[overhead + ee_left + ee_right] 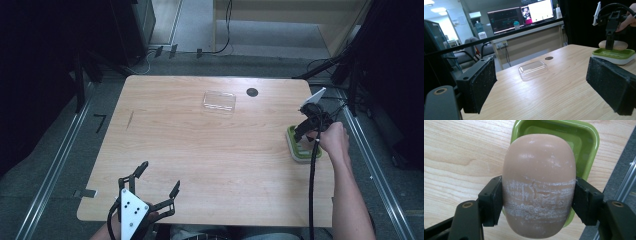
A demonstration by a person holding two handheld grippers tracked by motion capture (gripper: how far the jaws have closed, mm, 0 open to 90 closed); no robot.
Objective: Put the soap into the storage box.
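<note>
At the right edge of the wooden desk [210, 145], a green soap dish [300, 146] on a white base is seen, and the right gripper [306, 131] is held directly over it by a hand [334, 140] whose forearm comes in from the near side. A tan oval bar of soap [539, 185] is grasped between the two fingers [491, 203] of this gripper, one pressed to each long side of the bar. In the right gripper view the soap is seen above the dish's hollow, its surface marked by whitish scuffs across the gripped band; whether its underside touches the dish cannot be told. In the left gripper view the bar is seen just above the dish's rim, with the gripper's black frame rising from it and a cable arching off to the right.

At the near left corner of the desk, the left gripper [159, 181] is held low, with its grey three-cornered plate on top. Its fingers [480, 83] are spread wide apart and nothing is held between them.

Toward the far middle of the desk, a clear plastic lid [219, 101] is laid flat, well apart from both grippers. Just to its right, near the far edge, a small dark round hole [252, 92] is set in the desk.
</note>
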